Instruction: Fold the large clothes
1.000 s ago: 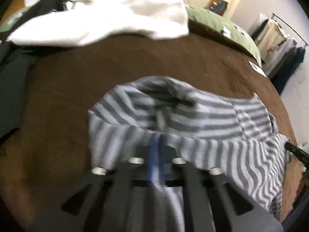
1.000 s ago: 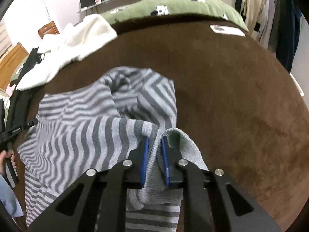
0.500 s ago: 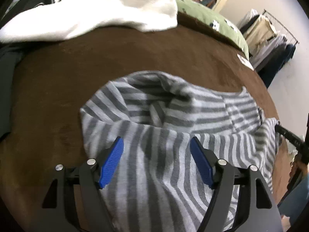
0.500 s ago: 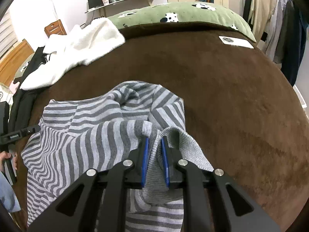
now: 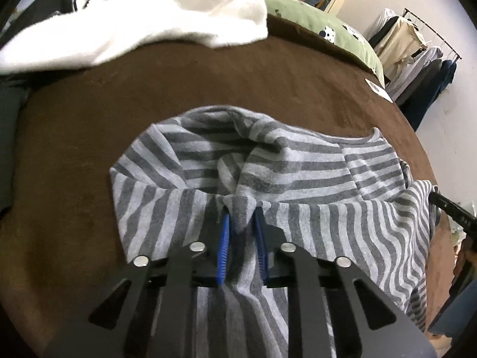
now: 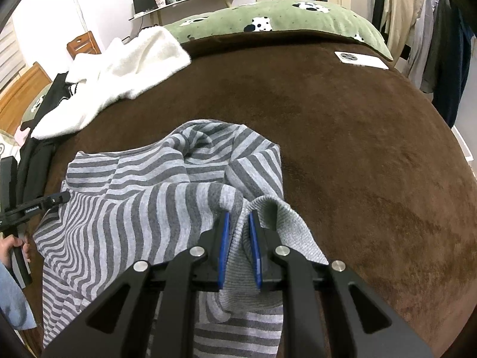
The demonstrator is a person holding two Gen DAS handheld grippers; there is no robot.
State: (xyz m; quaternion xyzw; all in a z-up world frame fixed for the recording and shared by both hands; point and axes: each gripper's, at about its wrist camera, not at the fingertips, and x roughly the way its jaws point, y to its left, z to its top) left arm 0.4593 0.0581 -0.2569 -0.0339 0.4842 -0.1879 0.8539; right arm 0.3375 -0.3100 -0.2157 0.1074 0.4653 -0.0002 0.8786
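Note:
A grey striped sweater [image 5: 298, 179] lies rumpled on the brown bed cover [image 5: 179, 83]; it also shows in the right wrist view [image 6: 134, 208]. My left gripper [image 5: 242, 223] is shut on a fold of the sweater's edge. My right gripper [image 6: 238, 223] is shut on the sweater's ribbed grey hem [image 6: 283, 223]. The right gripper's tip [image 5: 447, 208] shows at the right edge of the left wrist view; the left gripper's tip [image 6: 56, 198] shows at the left of the right wrist view.
A white fleece garment [image 6: 125, 71] and dark clothes [image 6: 38, 137] lie at the far left of the bed. A green spotted pillow [image 6: 283, 15] and a white card [image 6: 360, 59] lie at the far side. A clothes rack [image 6: 432, 29] stands to the right.
My left gripper opened half a second ago and has now shut again on a fold of the sweater. My right gripper has kept its hold on the hem and drawn back slightly.

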